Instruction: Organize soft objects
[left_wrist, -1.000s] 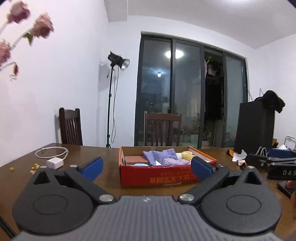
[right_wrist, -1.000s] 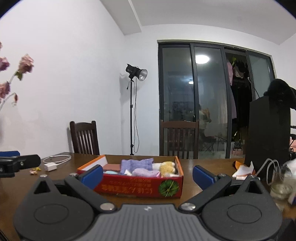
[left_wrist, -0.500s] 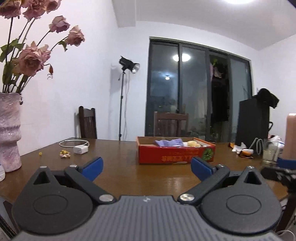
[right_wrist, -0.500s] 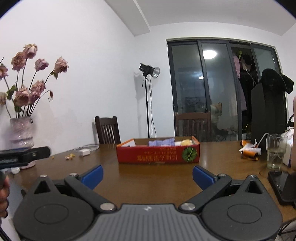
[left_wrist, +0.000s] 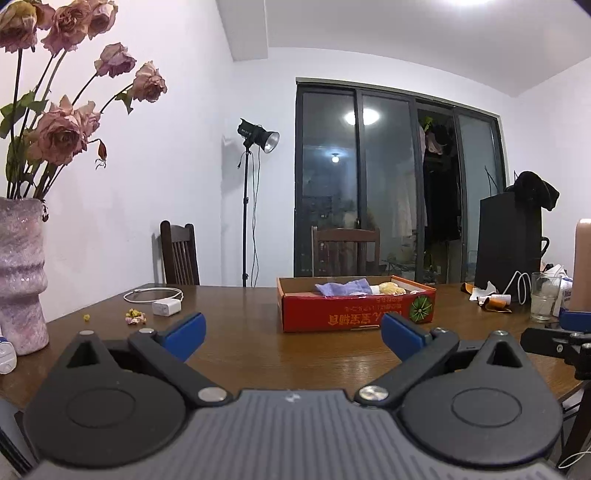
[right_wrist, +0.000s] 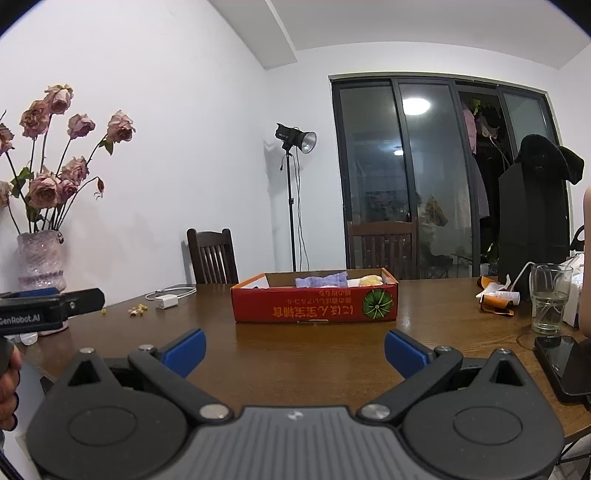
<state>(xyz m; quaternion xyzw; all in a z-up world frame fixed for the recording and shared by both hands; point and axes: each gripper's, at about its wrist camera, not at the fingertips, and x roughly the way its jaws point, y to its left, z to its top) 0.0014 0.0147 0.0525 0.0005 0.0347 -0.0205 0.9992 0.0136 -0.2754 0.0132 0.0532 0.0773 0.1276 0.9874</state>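
Note:
A red cardboard box (left_wrist: 354, 314) stands in the middle of the brown table; it also shows in the right wrist view (right_wrist: 314, 304). Inside lie a purple cloth (left_wrist: 341, 287) and a yellow soft item (left_wrist: 391, 288), with other soft items partly hidden by the box wall. The purple cloth (right_wrist: 321, 280) and the yellow item (right_wrist: 371, 280) show in the right view too. My left gripper (left_wrist: 293, 332) is open and empty, held back near the table's front edge. My right gripper (right_wrist: 295, 349) is open and empty, also well short of the box.
A pink vase of dried roses (left_wrist: 22, 273) stands at the left edge. A white charger with cable (left_wrist: 166, 307) and petal crumbs lie left of the box. A glass (right_wrist: 550, 297), a phone (right_wrist: 561, 362), wrappers and a black bag (right_wrist: 532, 225) are at the right.
Both grippers have pulled back from the box toward the table's front edge. The box now looks farther away. Both stay open and empty.

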